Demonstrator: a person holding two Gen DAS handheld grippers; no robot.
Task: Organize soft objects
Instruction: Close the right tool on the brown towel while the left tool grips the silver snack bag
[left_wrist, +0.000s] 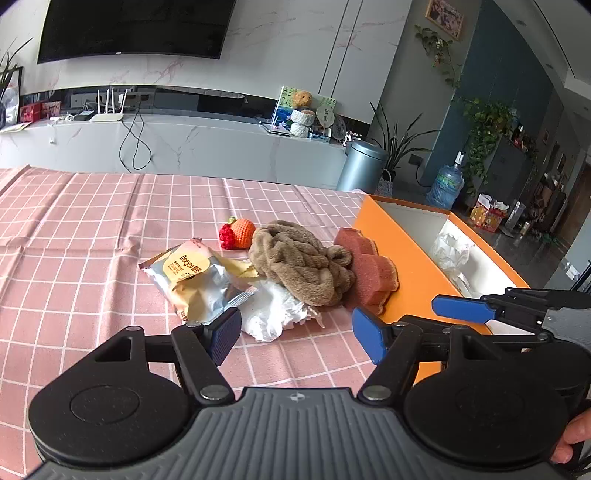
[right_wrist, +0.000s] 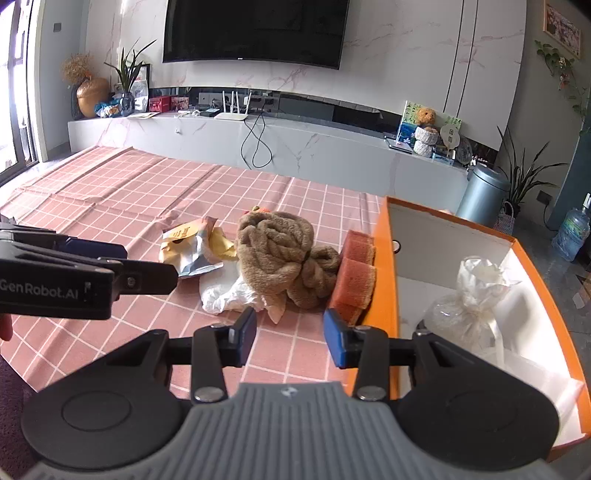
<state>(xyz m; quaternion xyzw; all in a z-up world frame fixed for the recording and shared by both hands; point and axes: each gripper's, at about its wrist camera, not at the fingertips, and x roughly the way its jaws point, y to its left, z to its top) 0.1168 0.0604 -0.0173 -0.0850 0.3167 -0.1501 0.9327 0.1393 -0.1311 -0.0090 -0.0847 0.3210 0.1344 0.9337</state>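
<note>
With both our left tool (left_wrist: 295, 332) and right tool (right_wrist: 290, 334) open and empty, we judge the brown towel (left_wrist: 301, 264) beside the orange box (left_wrist: 410, 266) light, floppy, best pinched at a raised fold.

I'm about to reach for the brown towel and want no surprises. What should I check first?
1. Left gripper empty, jaws wide: ok.
2. Right gripper empty, jaws apart: ok.
3. Brown towel free on top: ok.
4. Towel clear of neighbours: not ok; it touches the sponges and overlaps the white tissue.
5. Orange box has room: ok, only a clear bag inside.
</note>
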